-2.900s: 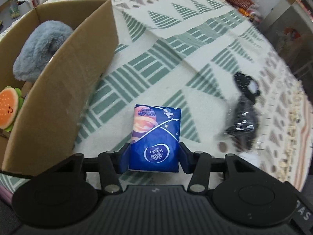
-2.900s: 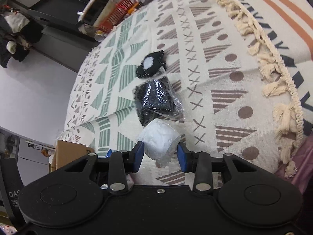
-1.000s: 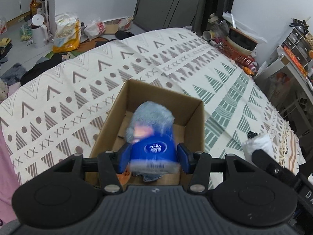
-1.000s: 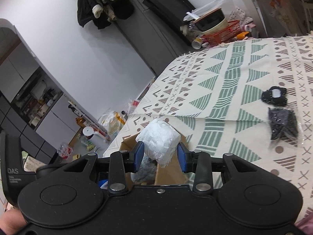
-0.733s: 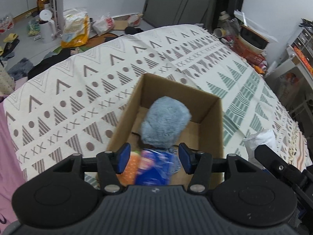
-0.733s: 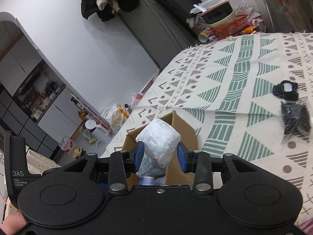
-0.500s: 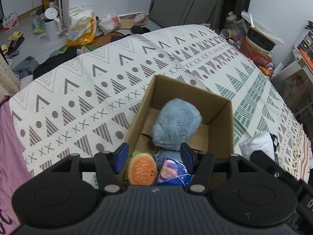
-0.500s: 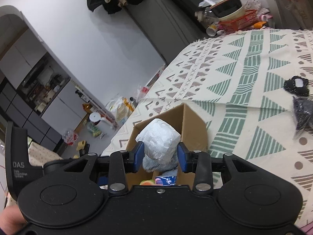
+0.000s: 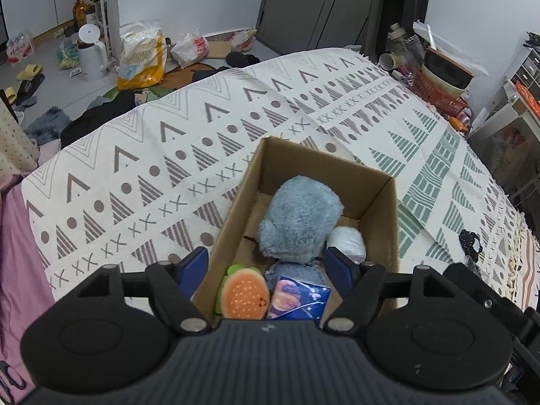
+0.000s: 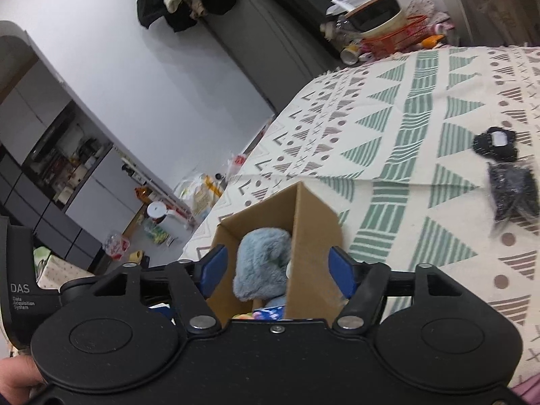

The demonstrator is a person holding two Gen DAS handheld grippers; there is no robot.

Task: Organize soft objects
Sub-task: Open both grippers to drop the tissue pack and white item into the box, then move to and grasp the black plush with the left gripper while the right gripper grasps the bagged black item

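An open cardboard box (image 9: 395, 216) (image 10: 314, 222) sits on the patterned blanket. Inside lie a fluffy grey-blue plush (image 9: 298, 219) (image 10: 263, 263), a burger-shaped toy (image 9: 244, 295), a blue tissue pack (image 9: 297, 300) and a white wrapped bundle (image 9: 347, 244) by the right wall. My left gripper (image 9: 270, 270) hovers above the box's near end, open and holding nothing. My right gripper (image 10: 278, 271) hangs open over the box too, with nothing between its fingers. Two black packets (image 10: 496, 143) (image 10: 513, 190) lie on the blanket to the right.
The blanket (image 9: 168, 155) covers a bed and drops off at the left and far edges. On the floor beyond stand a white kettle (image 9: 91, 52), bags and slippers. A red basket (image 9: 438, 91) with clutter sits at the far right. A hand (image 10: 17, 381) grips the right tool.
The left gripper let the blue tissue pack fall into the box and opened wide. The right gripper then opened, and the white bundle now lies in the box.
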